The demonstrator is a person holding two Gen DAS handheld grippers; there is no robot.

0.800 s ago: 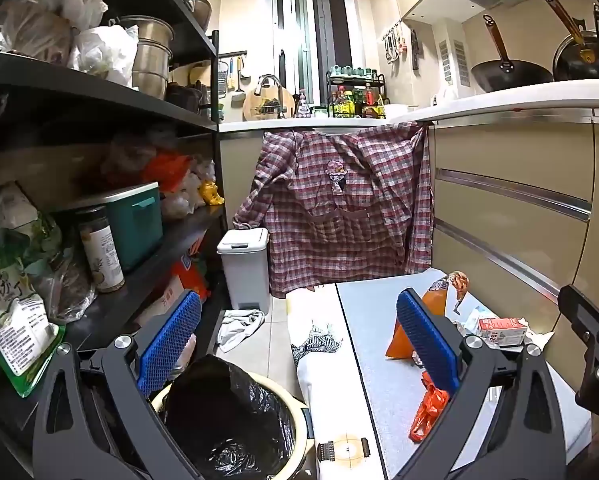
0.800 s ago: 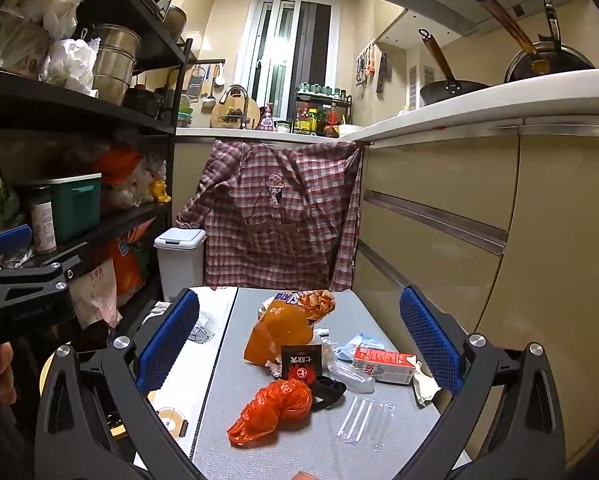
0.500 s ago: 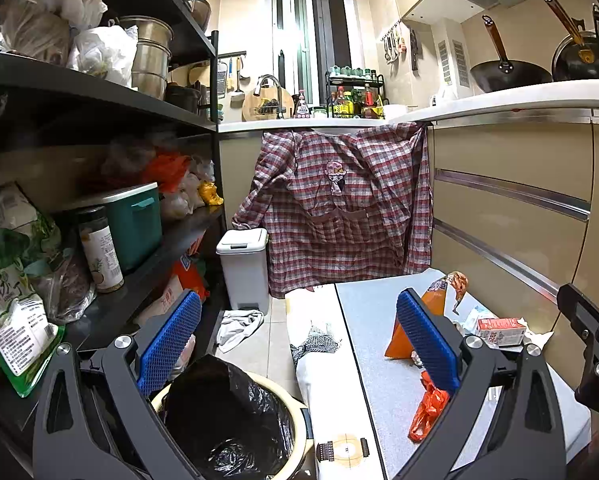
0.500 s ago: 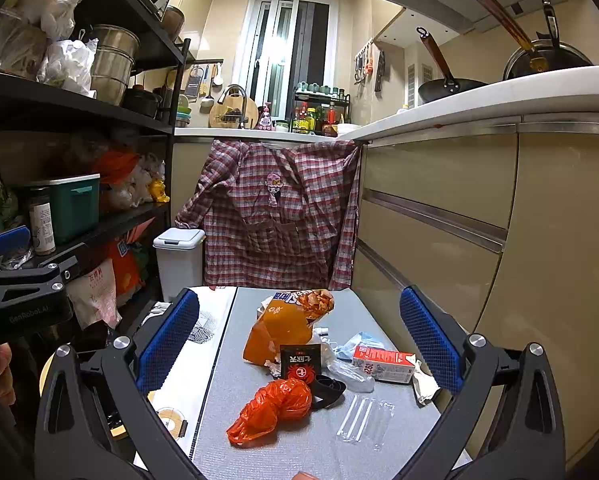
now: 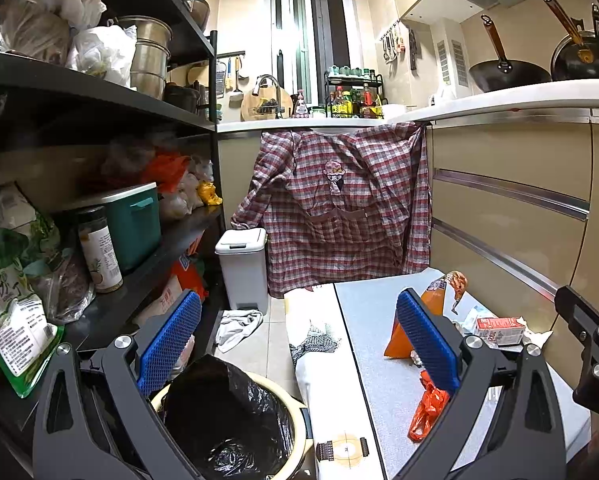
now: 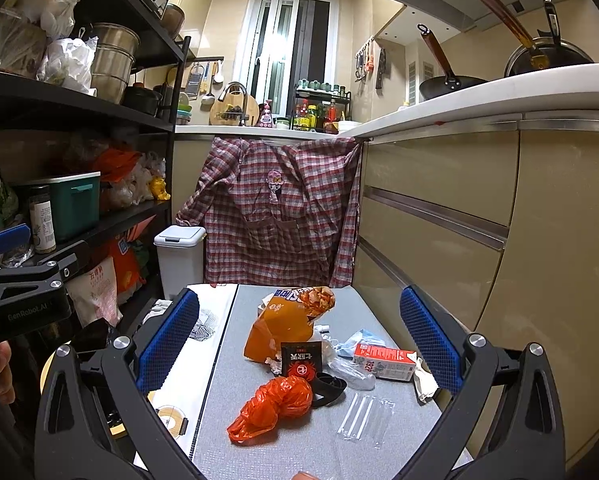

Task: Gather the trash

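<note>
1. Right gripper [image 6: 293,354] spread wide, empty, hovering above a crumpled orange plastic bag [image 6: 273,406] on the low grey table [image 6: 223,408]; left gripper [image 5: 297,354] likewise spread and empty over the round bin lined with a black bag [image 5: 227,420]
2. Nearly unchanged from half a second ago: no grasp begun, all trash uncollected
3. Beyond the bag: black sachet [image 6: 301,362], clear wrapper [image 6: 365,416], small red-and-white carton [image 6: 383,366]
4. Farthest: large orange snack packet [image 6: 285,326]

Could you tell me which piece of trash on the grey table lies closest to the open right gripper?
The crumpled orange plastic bag. It lies nearest the right gripper, in front of the black sachet, orange snack bag and milk carton.
</note>
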